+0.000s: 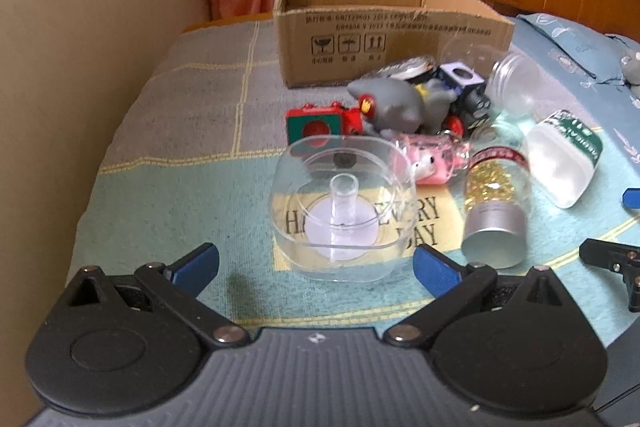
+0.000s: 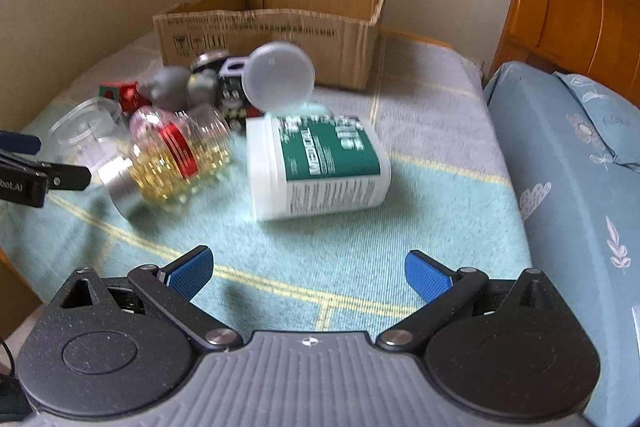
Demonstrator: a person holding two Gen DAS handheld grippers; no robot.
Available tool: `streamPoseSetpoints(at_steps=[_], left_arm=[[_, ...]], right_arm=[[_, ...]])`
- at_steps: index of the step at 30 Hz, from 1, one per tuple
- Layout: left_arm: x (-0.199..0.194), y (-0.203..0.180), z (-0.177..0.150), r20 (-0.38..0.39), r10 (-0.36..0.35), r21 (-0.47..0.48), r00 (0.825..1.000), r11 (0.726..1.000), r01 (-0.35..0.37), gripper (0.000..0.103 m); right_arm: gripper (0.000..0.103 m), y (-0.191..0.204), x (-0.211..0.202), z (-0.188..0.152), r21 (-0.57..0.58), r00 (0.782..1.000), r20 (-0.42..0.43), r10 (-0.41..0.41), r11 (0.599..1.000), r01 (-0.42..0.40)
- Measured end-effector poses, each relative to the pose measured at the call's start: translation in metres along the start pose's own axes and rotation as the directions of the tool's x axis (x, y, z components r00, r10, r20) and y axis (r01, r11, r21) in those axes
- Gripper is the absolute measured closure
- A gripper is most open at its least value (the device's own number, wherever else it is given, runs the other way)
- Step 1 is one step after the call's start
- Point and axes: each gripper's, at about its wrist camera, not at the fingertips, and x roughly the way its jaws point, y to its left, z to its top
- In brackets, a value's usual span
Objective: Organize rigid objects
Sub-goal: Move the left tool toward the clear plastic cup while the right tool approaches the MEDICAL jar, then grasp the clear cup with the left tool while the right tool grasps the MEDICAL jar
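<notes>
On bed, one cardboard box (image 1: 384, 31), two lidded bottles (image 2: 316, 167), one clear dish (image 1: 344, 207).

White bottle (image 2: 316, 167) lying (label blurred, perhaps "MEDICAL").

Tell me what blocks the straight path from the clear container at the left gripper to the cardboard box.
The toy pile: a red-green cube and grey shark lie between the clear container and the cardboard box. Left gripper is open and empty.

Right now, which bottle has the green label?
The white bottle lying ahead of the right claw; the gold-filled bottle left of it wears a red band.
</notes>
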Motion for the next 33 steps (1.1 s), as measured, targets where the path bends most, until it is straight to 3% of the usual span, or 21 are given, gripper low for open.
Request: streamPoseSetpoints(at_steps=[7,14,25,29,33], left_arm=[[0.013,0.002,0.001,0.000,-0.014,-0.038,1.000,0.999,0.014,0.001],[0.021,0.003,0.009,0.028,-0.029,-0.019,0.999,0.999,0.029,0.001],[0.033,0.002,0.022,0.031,-0.046,0.003,0.998,0.999,0.046,0.001],[0.032,0.002,0.026,0.027,-0.075,0.012,0.997,0.997,0.075,0.005],[0.027,0.000,0.029,0.031,-0.104,0.025,0.994,0.994,0.104,0.017]], right_arm=[[0.000,-0.003,0.013,0.000,-0.004,1.000,-0.004,0.023,1.000,-0.023],[0.000,-0.008,0.021,0.004,-0.029,0.998,0.034,0.052,0.998,-0.051],[0.000,-0.009,0.040,0.027,-0.054,0.998,0.006,0.060,0.997,-0.060],[0.000,-0.004,0.046,0.038,-0.087,0.999,-0.004,0.040,0.995,-0.040],[0.000,-0.002,0.047,0.048,-0.116,0.999,-0.002,0.033,0.993,-0.033]])
